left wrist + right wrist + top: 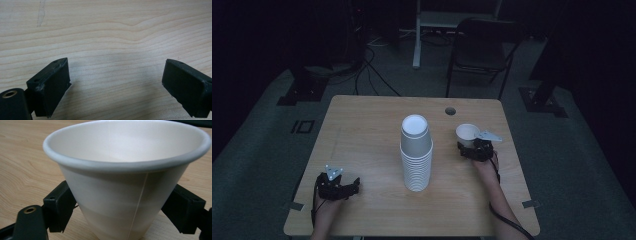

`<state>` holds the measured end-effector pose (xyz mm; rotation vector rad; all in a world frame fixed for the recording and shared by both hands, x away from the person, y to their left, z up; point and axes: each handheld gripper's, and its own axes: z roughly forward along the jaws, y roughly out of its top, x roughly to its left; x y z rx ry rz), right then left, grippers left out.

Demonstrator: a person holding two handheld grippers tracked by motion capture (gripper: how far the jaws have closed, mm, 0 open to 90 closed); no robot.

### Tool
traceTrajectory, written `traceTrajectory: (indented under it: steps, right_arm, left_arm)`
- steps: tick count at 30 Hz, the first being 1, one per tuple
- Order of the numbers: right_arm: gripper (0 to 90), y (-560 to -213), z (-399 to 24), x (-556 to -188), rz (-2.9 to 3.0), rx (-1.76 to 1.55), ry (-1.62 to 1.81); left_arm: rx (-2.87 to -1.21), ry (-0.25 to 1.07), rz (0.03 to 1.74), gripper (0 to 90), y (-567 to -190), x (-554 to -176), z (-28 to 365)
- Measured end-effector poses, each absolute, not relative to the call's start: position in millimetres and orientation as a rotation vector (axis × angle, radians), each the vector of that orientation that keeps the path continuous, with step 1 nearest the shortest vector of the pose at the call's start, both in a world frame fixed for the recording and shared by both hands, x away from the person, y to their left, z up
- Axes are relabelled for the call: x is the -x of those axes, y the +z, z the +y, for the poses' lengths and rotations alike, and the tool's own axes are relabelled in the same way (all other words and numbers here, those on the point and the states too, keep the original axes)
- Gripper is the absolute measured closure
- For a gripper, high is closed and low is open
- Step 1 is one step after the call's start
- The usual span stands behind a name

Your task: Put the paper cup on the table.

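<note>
R tool point(120, 205) grips paper cup point(125, 170) (upright), L tool point(115, 82) open.

Left gripper point(354, 185): I see a black, blocky two-jaw frame with a grey three-cornered plate point(333, 172) on top, dotted with small pale marks.
Left gripper's jaws: matte black rectangular pads with scuffed edges, a small screw hole near each tip, and a brass-coloured ring point(10, 94) just beside the left pad's base.
Right gripper point(468, 148): black frame, a grey three-cornered plate point(488, 135) above it, and a black cable point(501, 216) trailing behind.
Forearms: I make out no sleeves.
</note>
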<state>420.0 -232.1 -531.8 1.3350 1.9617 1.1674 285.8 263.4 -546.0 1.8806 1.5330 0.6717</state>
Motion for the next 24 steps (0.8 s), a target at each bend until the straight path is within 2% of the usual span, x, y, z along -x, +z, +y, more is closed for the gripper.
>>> traceTrajectory:
  steps: [9, 14, 24]
  right_arm:
    - [16.3, -539.1, -232.3, -419.8, 1.965, -1.354, 1.170]
    - [10.7, -538.5, -233.4, -418.2, 1.958, -1.366, 1.207]
    - [10.6, -536.9, -243.3, -405.2, 1.955, -1.358, 1.206]
  left_arm:
    - [-1.926, 0.648, 1.537, 8.4, -548.5, -288.4, 260.8]
    - [-1.926, 0.648, 1.536, 8.3, -548.5, -288.8, 260.8]
    - [-1.923, 0.647, 1.543, 8.0, -548.5, -289.4, 260.6]
